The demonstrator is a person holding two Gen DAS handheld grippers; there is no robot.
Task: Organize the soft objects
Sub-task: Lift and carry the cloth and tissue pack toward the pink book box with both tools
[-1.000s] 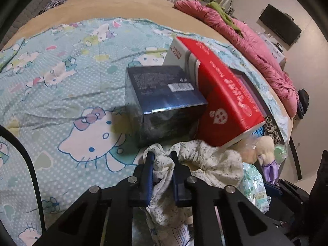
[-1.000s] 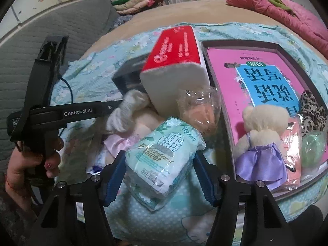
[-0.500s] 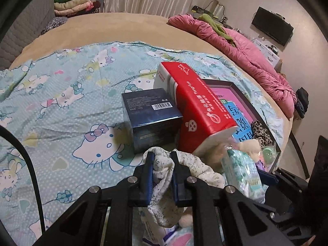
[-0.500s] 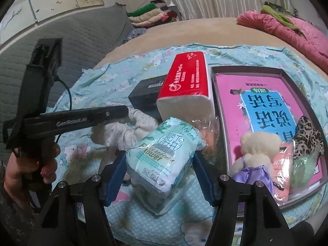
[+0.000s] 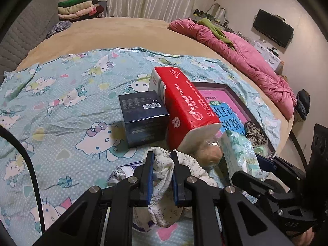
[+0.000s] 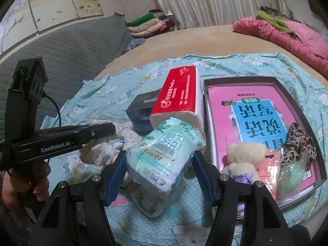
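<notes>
My left gripper [image 5: 161, 157] is shut on a white floral cloth [image 5: 164, 176] that hangs from its blue pads above the bedsheet. The right gripper [image 6: 160, 160] is shut on a pale green tissue pack [image 6: 164, 153], lifted off the bed; the same tissue pack [image 5: 239, 153] shows at the right of the left wrist view. A dark tray [image 6: 207, 86] with a pink and blue book lies to the right and holds a cream plush bear [image 6: 244, 157], a leopard-print piece [image 6: 299, 143] and a green soft item [image 6: 291, 176].
A red tissue box [image 5: 184, 106] leans beside a dark blue box [image 5: 143, 116] on the Hello Kitty sheet [image 5: 61, 106]. A pink quilt [image 5: 246, 51] lies at the far right of the bed. Folded clothes [image 5: 75, 8] are stacked at the back.
Both grippers have risen with their loads, so the boxes and tray look smaller and lower. The cloth now hangs freer from the left pads.
</notes>
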